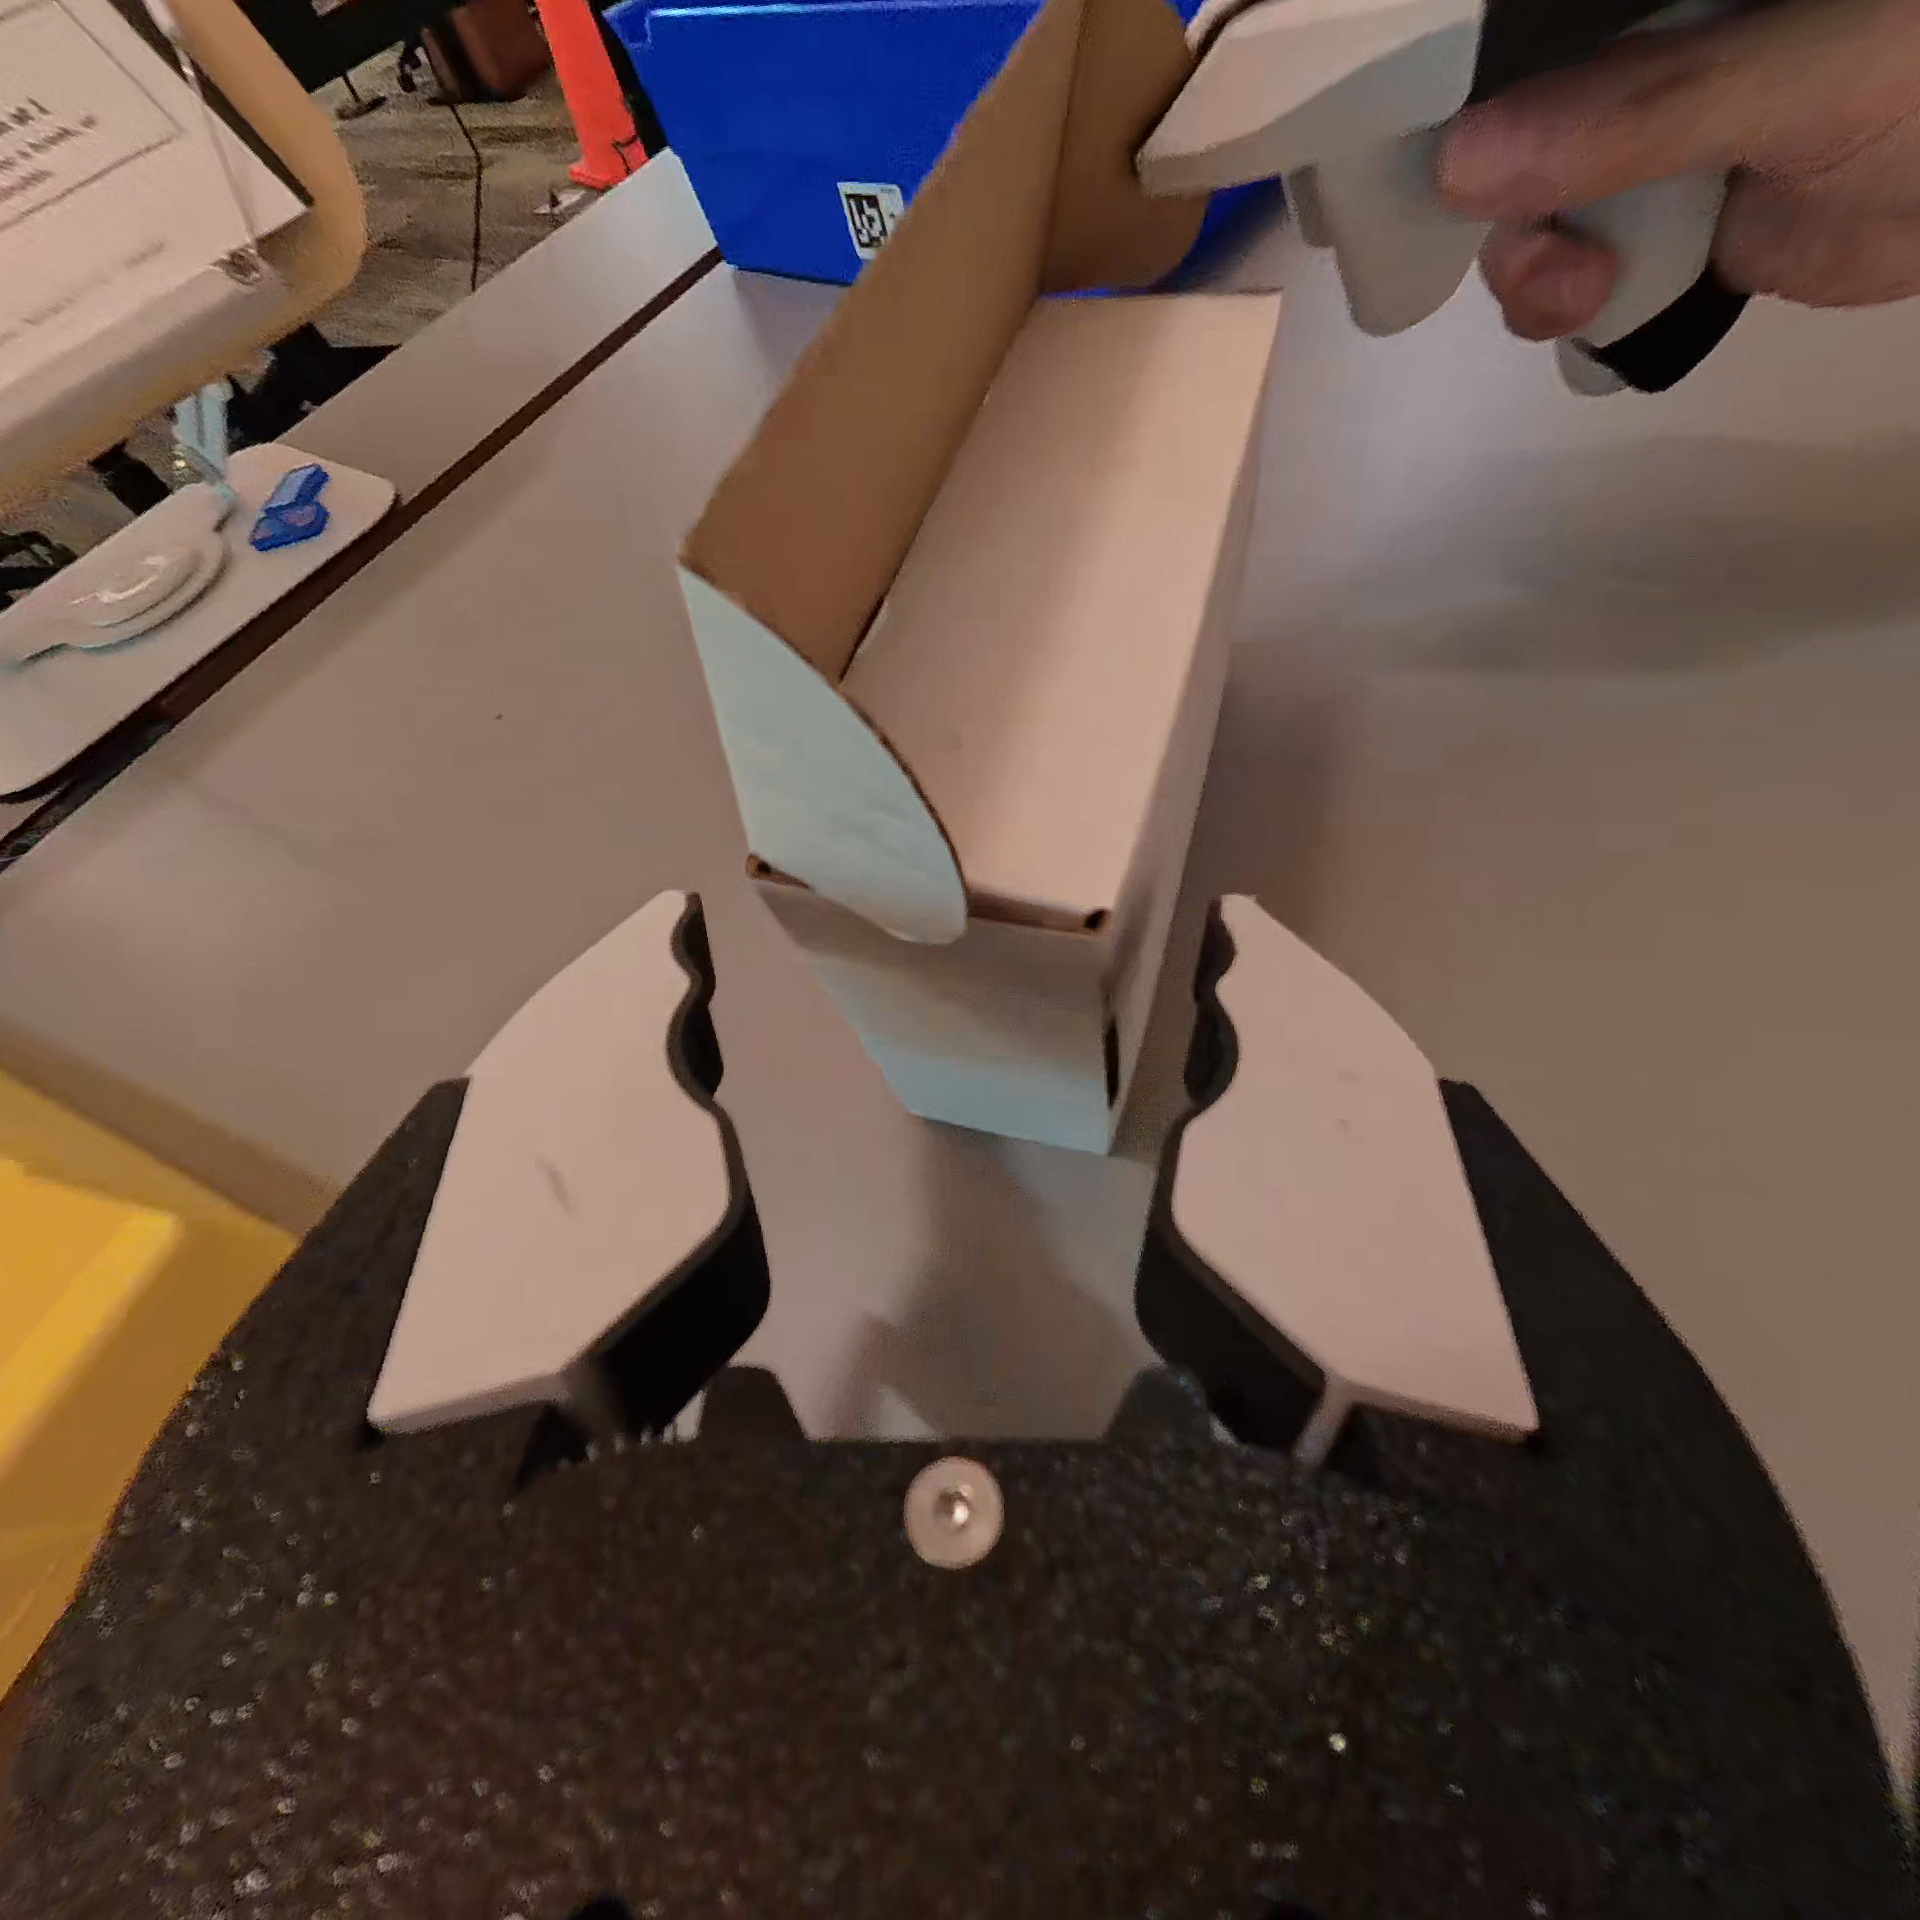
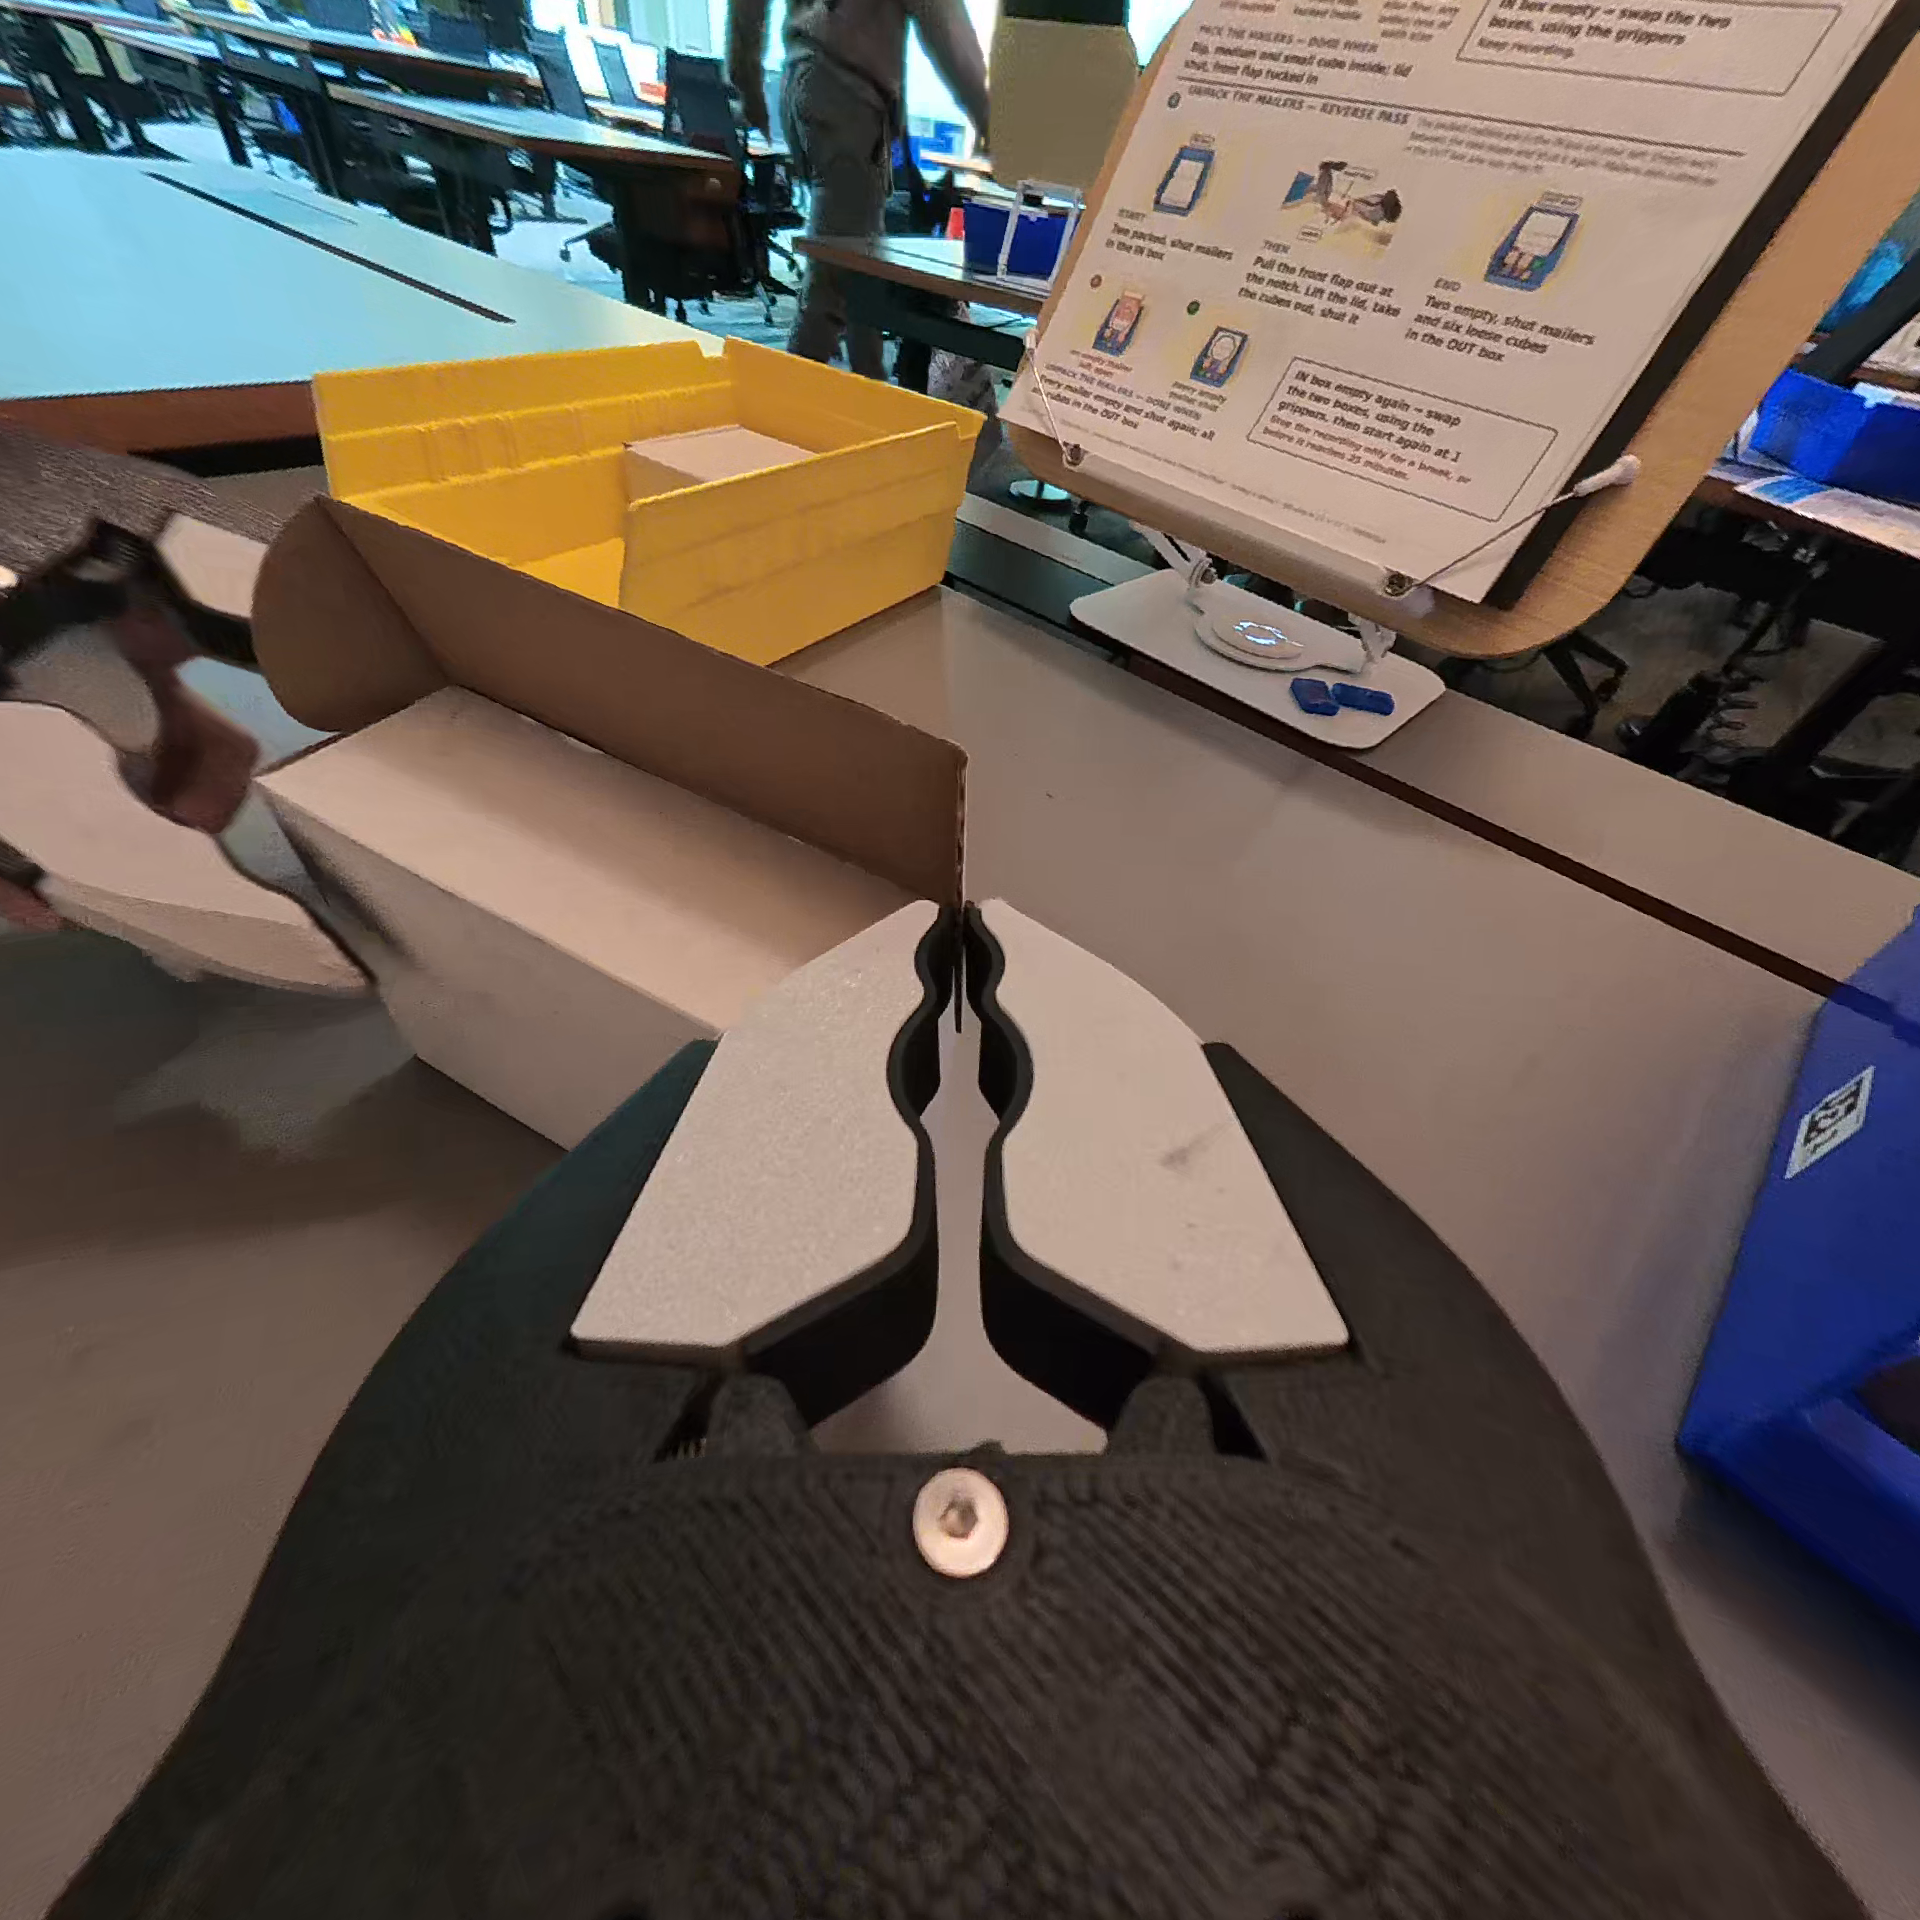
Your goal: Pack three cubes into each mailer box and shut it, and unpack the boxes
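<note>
Left gripper (image 1: 951,1023) spread wide, empty, at frame bottom, its fingers either side of the near end of the white mailer (image 1: 1049,665) on the grey table (image 1: 1558,831). Mailer's front flap (image 2: 665,707) stands upright. Right gripper (image 2: 961,940) clamped on flap's end edge. Yellow bin (image 2: 790,540) upper left behind, holding another mailer (image 2: 717,457). Blue bin (image 2: 1808,1288) right edge.

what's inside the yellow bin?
One white box sits in the yellow bin, toward its right rear. The bin's front wall hides the floor near it, so anything lying low there can't be seen. No cubes visible.
</note>
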Demonstrator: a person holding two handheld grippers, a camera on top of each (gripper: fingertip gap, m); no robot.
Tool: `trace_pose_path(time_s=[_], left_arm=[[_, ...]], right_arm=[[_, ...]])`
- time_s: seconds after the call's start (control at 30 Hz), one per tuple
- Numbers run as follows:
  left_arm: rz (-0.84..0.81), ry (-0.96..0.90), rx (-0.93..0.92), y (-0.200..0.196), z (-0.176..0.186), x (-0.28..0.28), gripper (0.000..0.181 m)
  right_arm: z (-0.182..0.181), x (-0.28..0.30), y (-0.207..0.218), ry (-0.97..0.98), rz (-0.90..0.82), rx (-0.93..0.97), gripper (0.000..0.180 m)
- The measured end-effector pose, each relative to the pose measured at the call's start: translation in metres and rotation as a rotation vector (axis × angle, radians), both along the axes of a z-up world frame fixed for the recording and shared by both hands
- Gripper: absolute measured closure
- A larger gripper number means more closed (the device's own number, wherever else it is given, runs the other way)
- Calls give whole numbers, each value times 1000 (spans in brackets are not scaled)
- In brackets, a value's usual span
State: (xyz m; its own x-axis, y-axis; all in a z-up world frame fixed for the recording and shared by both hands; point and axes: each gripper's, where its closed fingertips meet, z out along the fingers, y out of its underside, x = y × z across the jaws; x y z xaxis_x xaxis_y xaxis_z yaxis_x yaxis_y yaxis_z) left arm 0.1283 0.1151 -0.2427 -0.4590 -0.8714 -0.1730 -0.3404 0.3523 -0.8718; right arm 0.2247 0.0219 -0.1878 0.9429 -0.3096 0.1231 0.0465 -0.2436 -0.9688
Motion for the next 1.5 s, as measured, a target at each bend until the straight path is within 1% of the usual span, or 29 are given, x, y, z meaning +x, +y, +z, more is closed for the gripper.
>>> trace_pose_path(time_s=[0.1,0.2,0.23,0.27,0.33,0.4,0.57,0.67,0.77,0.83,0.9,1.0,1.07,1.17,1.3,1.43,1.5], left_arm=[[60,-26,-13,6,21,-16,103],[155,-30,-28,16,35,-27,123],[173,-24,-45,16,38,-30,128],[187,-20,-69,16,40,-32,132],[223,-16,-133,14,45,-34,139],[255,-1,-196,13,47,-33,153],[305,54,-229,12,45,-35,153],[307,71,-248,4,48,-34,153],[362,65,-195,8,47,-27,154],[379,71,-193,7,46,-21,159],[414,72,-182,10,45,-16,170],[457,69,-150,16,46,-12,173],[500,80,-144,19,46,-10,173],[567,91,-173,22,47,-8,174],[639,101,-251,27,48,-6,175],[640,78,-407,28,55,-3,174],[645,82,-427,32,54,-4,174]], right_arm=[[0,-1,2,9,-17,5,178],[5,-3,2,6,-18,22,175],[9,-3,1,-4,-28,34,170],[12,-3,0,-19,-35,39,170],[14,-1,-3,-42,-47,27,173],[12,-1,-3,-33,-36,17,176],[12,-4,-5,-49,-35,1,169],[7,-8,-2,-44,-17,-30,165],[8,-6,1,-50,-14,-33,169],[9,-2,2,-50,-39,-37,178],[9,-2,3,-37,-36,-43,178],[12,-2,2,-19,-36,-35,178],[14,-5,3,55,-21,-6,178],[11,-7,7,181,-37,33,176],[10,-7,11,222,-91,61,176],[11,-5,14,267,-127,94,176],[11,-8,17,263,-120,100,176]])
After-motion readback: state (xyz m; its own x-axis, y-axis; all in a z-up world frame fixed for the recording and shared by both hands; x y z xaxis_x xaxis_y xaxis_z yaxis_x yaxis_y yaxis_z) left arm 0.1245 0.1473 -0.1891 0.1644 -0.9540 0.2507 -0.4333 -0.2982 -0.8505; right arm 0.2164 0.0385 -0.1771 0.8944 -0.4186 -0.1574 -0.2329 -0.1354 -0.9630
